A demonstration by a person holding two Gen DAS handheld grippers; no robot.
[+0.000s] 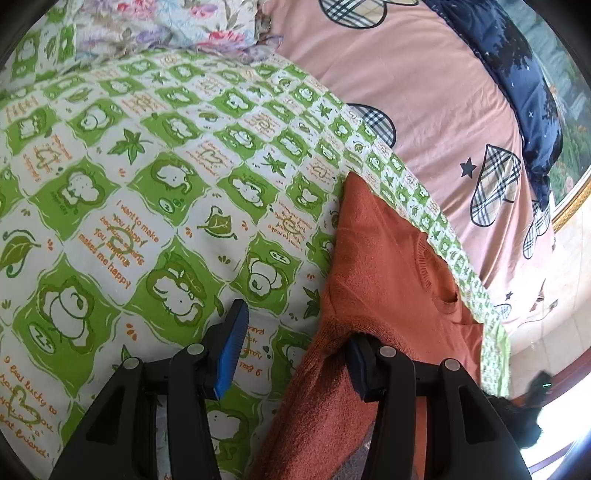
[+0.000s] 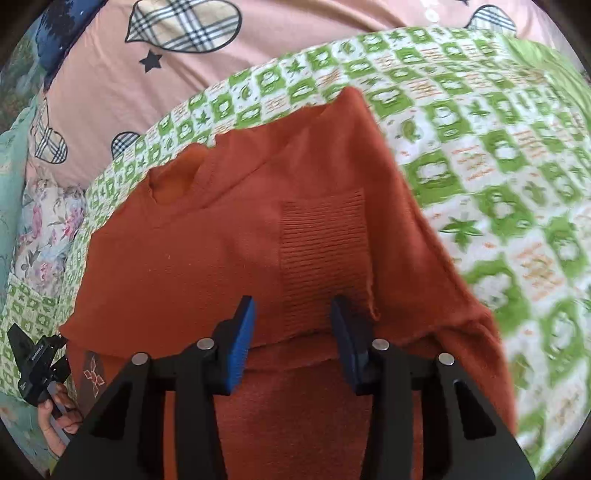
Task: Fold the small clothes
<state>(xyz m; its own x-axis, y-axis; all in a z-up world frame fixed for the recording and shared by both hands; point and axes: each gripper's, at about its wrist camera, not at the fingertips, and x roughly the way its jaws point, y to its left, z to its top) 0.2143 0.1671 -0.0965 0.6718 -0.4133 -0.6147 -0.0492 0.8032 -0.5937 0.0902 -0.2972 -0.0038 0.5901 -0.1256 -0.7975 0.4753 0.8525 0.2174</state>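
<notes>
A rust-orange knitted sweater (image 2: pixel 221 258) lies on the green-and-white printed quilt (image 2: pixel 498 166), neckline (image 2: pixel 173 184) toward the far left. One sleeve is folded across the body, and its ribbed cuff (image 2: pixel 321 243) lies flat between the fingers of my right gripper (image 2: pixel 292 302). That gripper is open and its blue pads stand clear of the cloth. In the left wrist view the sweater (image 1: pixel 388 266) fills the right side. My left gripper (image 1: pixel 295 325) is open at the sweater's left edge. Its right finger is tucked against the edge with knit draped over its tip, and its left finger (image 1: pixel 232 347) is over the quilt (image 1: pixel 147 184).
A pink sheet (image 1: pixel 424 92) with plaid hearts lies beyond the quilt, with navy starred fabric (image 1: pixel 517 74) on it. A floral pillow (image 1: pixel 166 26) sits at the far end. The bed's edge and pale floor (image 1: pixel 554 325) show at right. A hand (image 2: pixel 55 417) holds the left gripper (image 2: pixel 37 365).
</notes>
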